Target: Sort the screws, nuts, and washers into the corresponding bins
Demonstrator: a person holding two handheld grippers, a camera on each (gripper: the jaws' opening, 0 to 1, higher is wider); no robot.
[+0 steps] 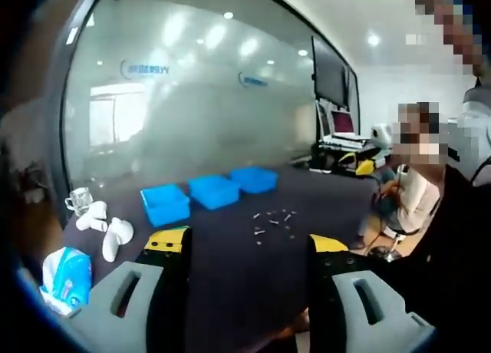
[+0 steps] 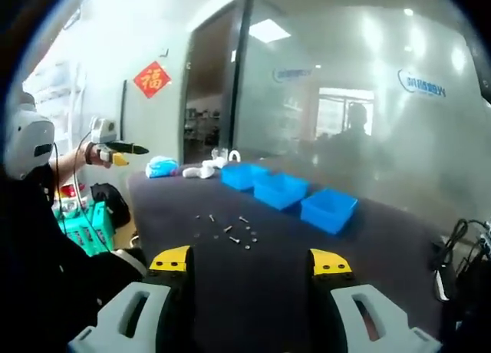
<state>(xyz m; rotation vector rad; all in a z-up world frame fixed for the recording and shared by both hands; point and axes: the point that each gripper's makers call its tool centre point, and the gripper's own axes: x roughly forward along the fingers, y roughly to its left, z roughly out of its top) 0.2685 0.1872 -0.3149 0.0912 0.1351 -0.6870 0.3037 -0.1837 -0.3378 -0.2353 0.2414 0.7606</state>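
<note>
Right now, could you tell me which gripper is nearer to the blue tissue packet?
Left. The blue tissue packet lies close beside the left gripper, off its left side. From the right gripper it sits far off, beyond the scattered hardware.

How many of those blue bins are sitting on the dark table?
3, in one row on the table: one nearest the white objects, one in the middle, one at the far end. None looks hidden.
</note>
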